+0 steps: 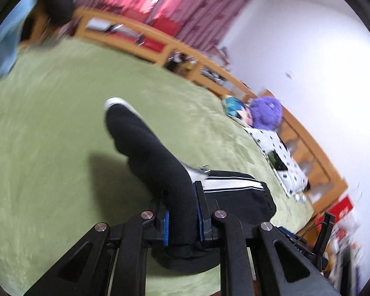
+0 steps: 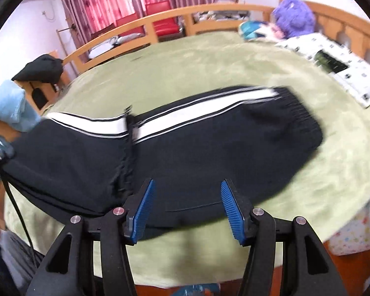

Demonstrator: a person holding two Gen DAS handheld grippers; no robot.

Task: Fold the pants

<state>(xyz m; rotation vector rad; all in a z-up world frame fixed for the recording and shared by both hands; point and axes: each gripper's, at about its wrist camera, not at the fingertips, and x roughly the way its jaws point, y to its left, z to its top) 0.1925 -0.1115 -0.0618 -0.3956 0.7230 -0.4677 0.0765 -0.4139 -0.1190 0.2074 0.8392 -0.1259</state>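
Note:
Black pants (image 2: 197, 153) with a white side stripe lie across the green bed cover (image 2: 209, 64), waistband to the right. My left gripper (image 1: 182, 192) is shut on a leg of the pants (image 1: 145, 148) and holds it lifted off the bed; the rest of the pants lies to its right. My right gripper (image 2: 187, 192) is open just above the near edge of the pants, one blue pad (image 2: 143, 212) on each side, holding nothing.
A wooden bed frame (image 2: 160, 22) rims the bed. A purple plush toy (image 2: 293, 14) and a dotted white pillow (image 2: 345, 69) lie at the far right. A black garment (image 2: 39, 69) and light blue cloth (image 2: 9, 106) sit at the left edge. Red chairs stand by the curtains.

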